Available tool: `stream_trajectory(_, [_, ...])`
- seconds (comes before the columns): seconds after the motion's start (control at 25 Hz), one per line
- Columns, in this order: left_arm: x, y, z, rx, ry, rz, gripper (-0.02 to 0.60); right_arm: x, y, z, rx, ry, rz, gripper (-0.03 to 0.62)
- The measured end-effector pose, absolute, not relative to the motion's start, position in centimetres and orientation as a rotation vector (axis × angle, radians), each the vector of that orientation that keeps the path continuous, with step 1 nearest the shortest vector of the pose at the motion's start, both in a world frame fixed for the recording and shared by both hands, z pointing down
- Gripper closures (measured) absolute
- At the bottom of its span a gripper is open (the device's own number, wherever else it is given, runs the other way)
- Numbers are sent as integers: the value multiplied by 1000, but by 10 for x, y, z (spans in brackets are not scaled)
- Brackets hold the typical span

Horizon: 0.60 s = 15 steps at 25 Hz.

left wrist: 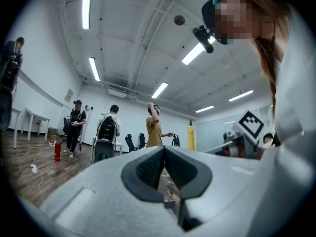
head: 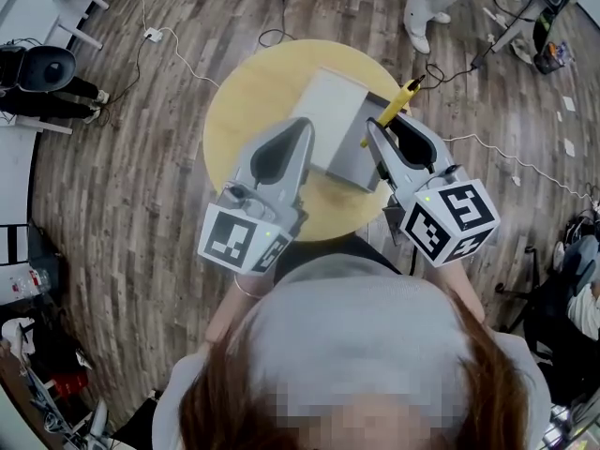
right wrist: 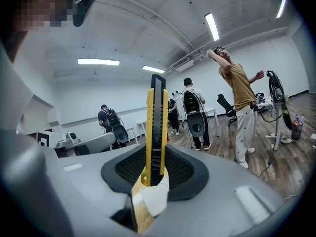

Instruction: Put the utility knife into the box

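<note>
The left gripper [head: 302, 127] has its two jaws pressed together with nothing in them, and its tips sit at the left edge of the box [head: 330, 101]. The box rests on the round yellow table [head: 244, 101], between the two grippers and a little ahead of both. The right gripper [head: 386, 123] is closed on the utility knife [head: 398, 101] – the jaws pinch its lower end, and most of the yellow body sticks out past the tips. The knife's long side runs the same way the right gripper points, straight ahead of it. So the box is just to the left of the knife, very near, and the right hand is the one that has to bring it over. I think the next move is a short shift to the left, and then a tip down into the box. I cannot tell from here which way the opening of the box faces. Nothing stands between the knife and the box. Past the right gripper, a thin cable [head: 525, 162] lies on the wood floor, and some people [right wrist: 242, 107] stand far off in the room.
</note>
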State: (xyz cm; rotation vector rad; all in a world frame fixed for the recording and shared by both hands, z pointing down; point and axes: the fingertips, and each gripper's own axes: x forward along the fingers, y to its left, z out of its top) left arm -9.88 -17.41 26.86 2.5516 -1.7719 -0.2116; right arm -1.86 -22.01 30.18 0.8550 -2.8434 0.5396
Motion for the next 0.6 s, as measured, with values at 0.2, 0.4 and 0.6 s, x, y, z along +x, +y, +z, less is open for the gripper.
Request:
stream_trajectory(0.2, [-118,-187,274,2558,-1729,-196,581,-30,-235,326,926,-2755,654,473])
stream_trajectory(0.4, [-123,-200,279,2567,-1634,-232,581,-28,-244,351,998,-2647,840,473])
stream_trajectory(0.6, [-120,-208,283,2595,-1559,-254,581,-27,-248,372,1047,-2540,924,473])
